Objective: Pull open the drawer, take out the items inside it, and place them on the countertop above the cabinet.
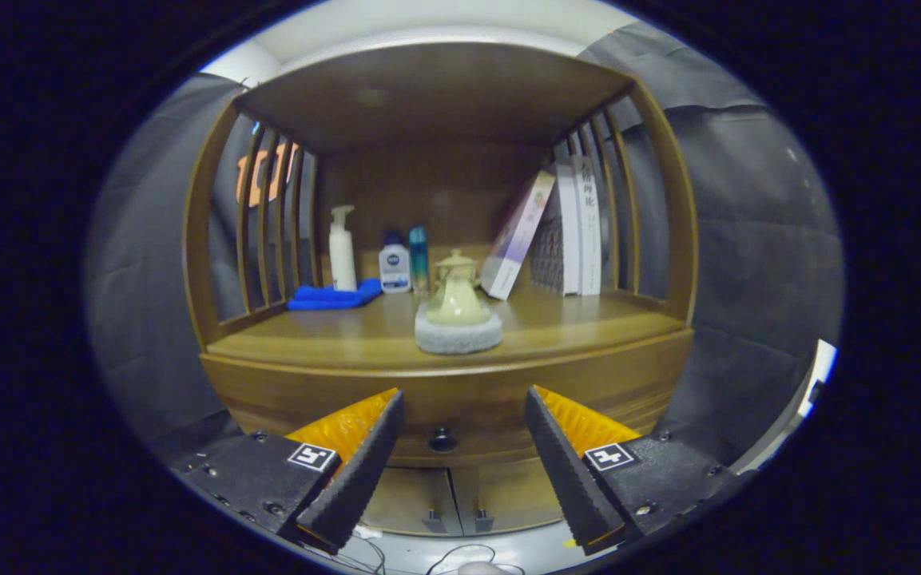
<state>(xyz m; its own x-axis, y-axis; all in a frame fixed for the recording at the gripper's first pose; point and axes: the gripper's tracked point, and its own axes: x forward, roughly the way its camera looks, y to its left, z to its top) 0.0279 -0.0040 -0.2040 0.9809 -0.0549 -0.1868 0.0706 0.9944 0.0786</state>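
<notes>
Straight ahead of your tool (464,415), at twelve o'clock between its spread fingers (364,463), sits the dark round knob (442,439) of the drawer (460,403), and the drawer front is flush with the wooden cabinet (672,239), shut. Your tool pinches nothing; its fingers stand wide apart with the knob in the gap beyond their tips, not touching it. Above the drawer lies the tabletop (332,339), and near its front edge at twelve o'clock a pale green teapot (457,295) stands upright on a round grey pad (458,335). Farther back at eleven o'clock you have a white pump bottle (341,247) standing upright on or just behind a folded blue cloth (332,297); beside it come a small white bottle with a dark cap (394,263) and a slim teal bottle (418,257). At one o'clock a book (518,235) leans against a row of upright books (576,228) by the slatted side. Below the drawer, at six o'clock, two cabinet doors (416,499) with small handles are closed, and thin cables (460,555) lie on the floor beneath them.
</notes>
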